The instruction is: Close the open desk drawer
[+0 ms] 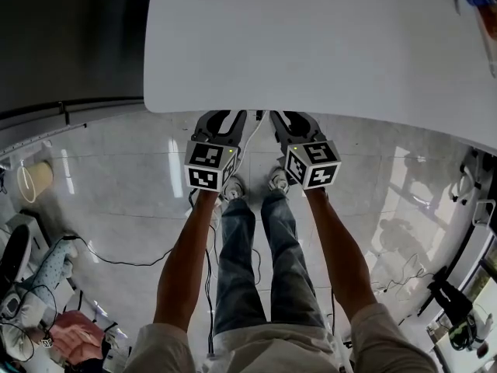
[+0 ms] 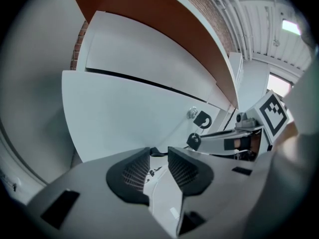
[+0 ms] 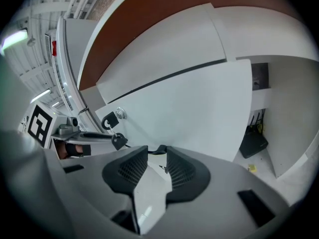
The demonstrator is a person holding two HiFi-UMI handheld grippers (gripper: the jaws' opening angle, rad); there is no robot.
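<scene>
Closing push in hand: drawer front (image 2: 129, 116) sits below the desk (image 1: 311, 45) edge, just ahead of your left gripper (image 2: 158, 156) and right gripper (image 3: 157, 153), fingers (image 2: 130, 176) apart and empty. Next, press it squarely inward

Black cable (image 1: 124, 263) on glossy floor (image 1: 116, 169), black router (image 3: 254, 143)

Head view's no help for the drawer (image 2: 124, 118): the tabletop (image 1: 311, 45) covers it completely, and the left gripper (image 1: 223, 121) and right gripper (image 1: 297, 123) tips are lost under its edge.
</scene>
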